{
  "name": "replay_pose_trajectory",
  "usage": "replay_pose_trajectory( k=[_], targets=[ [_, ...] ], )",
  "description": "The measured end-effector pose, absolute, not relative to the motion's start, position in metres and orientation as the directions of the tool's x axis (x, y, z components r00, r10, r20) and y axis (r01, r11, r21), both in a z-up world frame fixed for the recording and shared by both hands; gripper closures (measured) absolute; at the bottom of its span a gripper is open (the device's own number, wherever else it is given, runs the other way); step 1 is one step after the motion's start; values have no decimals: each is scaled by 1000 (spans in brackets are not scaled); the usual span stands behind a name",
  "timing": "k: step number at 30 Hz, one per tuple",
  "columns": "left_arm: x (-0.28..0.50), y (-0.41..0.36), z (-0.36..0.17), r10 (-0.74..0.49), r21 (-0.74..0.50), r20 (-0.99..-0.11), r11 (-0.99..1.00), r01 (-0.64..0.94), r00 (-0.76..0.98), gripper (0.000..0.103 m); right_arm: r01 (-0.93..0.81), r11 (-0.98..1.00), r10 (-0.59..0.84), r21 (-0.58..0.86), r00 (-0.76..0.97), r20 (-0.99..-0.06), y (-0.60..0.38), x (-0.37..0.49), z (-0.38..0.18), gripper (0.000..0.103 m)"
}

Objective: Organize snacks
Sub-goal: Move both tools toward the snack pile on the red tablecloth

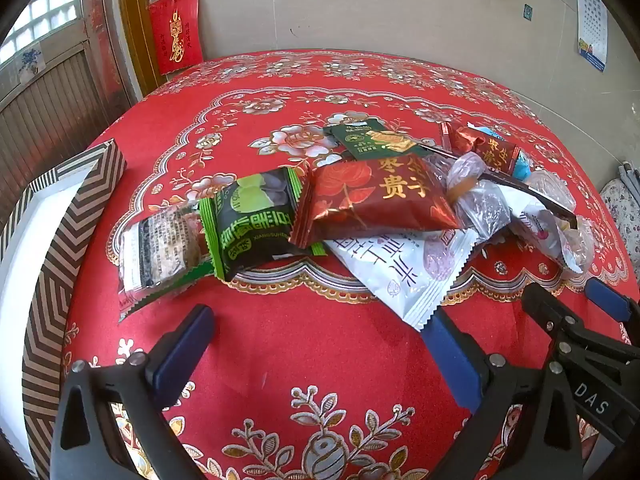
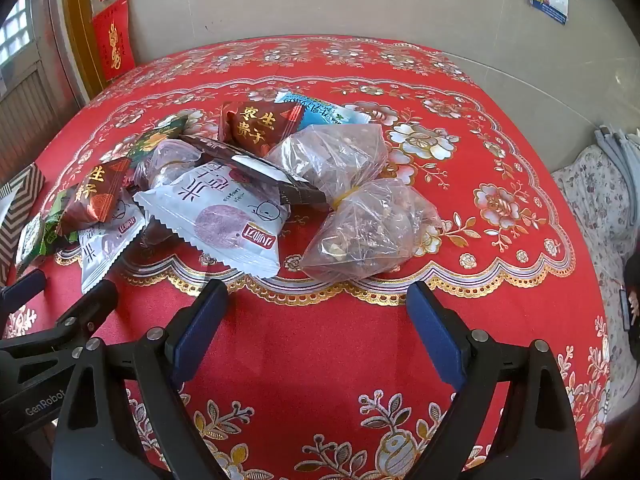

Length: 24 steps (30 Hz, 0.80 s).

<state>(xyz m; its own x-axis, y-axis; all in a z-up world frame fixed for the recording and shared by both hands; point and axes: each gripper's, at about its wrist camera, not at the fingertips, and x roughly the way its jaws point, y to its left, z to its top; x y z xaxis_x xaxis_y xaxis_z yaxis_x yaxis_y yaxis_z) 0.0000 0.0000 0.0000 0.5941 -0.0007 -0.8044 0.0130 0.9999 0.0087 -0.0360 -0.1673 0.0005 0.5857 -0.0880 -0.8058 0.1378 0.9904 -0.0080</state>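
A loose pile of snack packets (image 1: 360, 200) lies mid-worktop (image 1: 320, 360), overlapping, with a striped box (image 1: 52, 280) at its left. The left claw (image 1: 320, 344) and right claw (image 2: 316, 320) hover just before it, both spread and empty. Risk: slick overlapping wrappers may slip or drag neighbours along when pinched.

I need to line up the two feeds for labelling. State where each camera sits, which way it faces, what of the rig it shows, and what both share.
Left wrist: on the left gripper, low over the red tablecloth, facing the green snack packet and striped box; own open fingers, plus the right gripper.
Right wrist: on the right gripper, facing the clear plastic bags; own open fingers, plus the left gripper.
Shared: white purple-print packet, red gold-lettered packet, tablecloth.
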Motion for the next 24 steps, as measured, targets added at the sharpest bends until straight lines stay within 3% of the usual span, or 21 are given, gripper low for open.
replay_pose_trajectory(
  k=[12,20,24],
  targets=[
    [-28,4,19,-4,43,-766,997,58,642,0,113,994,-59,10,591,-805,-172,-52,6,12],
    [-24,59,67,-47,-50,-732,999,14,680,0,-12,984,125,177,753,-646,-174,-83,59,12],
    [-18,79,73,-35,-75,-724,997,-29,689,0,-61,983,159,170,747,-645,-157,-80,65,12]
  ],
)
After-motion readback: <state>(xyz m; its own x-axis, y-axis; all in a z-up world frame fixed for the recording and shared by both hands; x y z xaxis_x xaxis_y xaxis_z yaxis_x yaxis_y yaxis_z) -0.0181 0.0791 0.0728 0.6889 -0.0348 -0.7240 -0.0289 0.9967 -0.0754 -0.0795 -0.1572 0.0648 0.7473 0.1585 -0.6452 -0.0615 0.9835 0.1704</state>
